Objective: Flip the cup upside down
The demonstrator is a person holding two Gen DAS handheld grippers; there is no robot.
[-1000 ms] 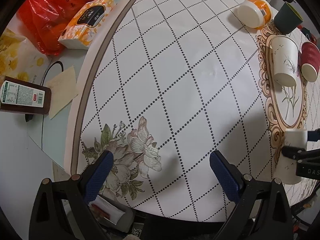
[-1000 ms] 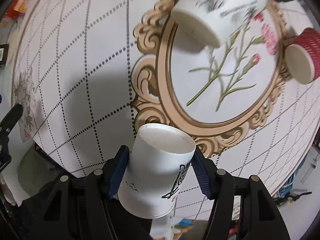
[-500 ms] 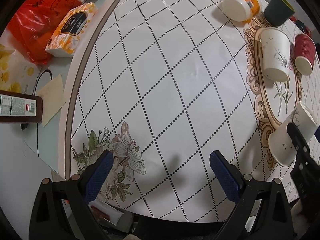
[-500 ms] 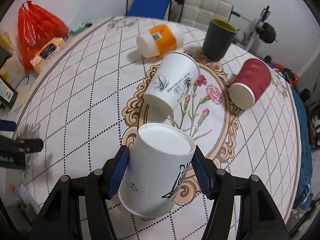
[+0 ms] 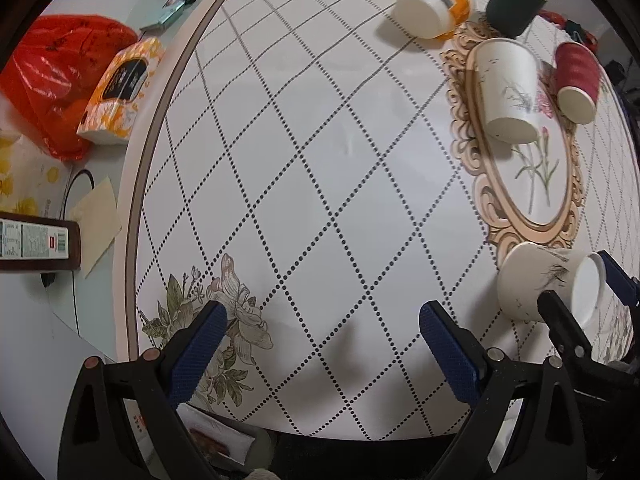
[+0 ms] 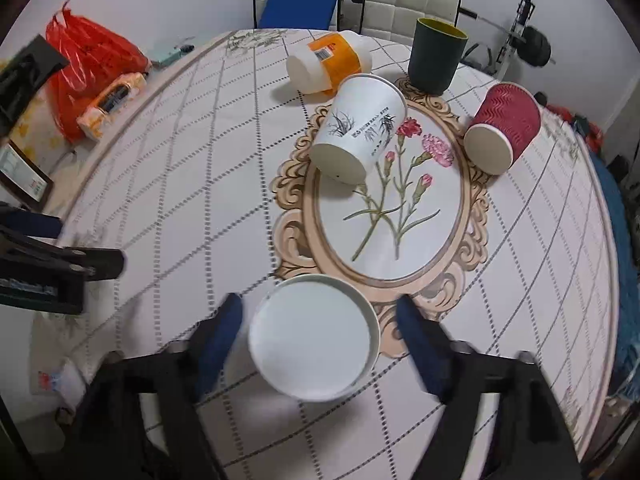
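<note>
Right wrist view is showing the right gripper [image 6: 318, 328] with its two blue fingers spread apart, and a white paper cup [image 6: 314, 336] is sitting between them with a gap on each side, so the gripper is not squeezing it. The cup's flat bottom is facing up, and it is standing near the front edge of the round table [image 6: 168, 168], just below the gold oval frame [image 6: 472, 240] printed on the cloth. Left wrist view is showing the left gripper [image 5: 320, 332] hanging over the table with its fingers wide apart and nothing between them; the same cup [image 5: 548, 288] is off to its right. Farther back, another white cup with grass drawings [image 6: 358, 128] is lying on its side, a red ribbed cup [image 6: 502, 128] is lying on its side too, a dark green cup [image 6: 436, 56] is standing up, and an orange and white jar [image 6: 328, 60] is lying down.
</note>
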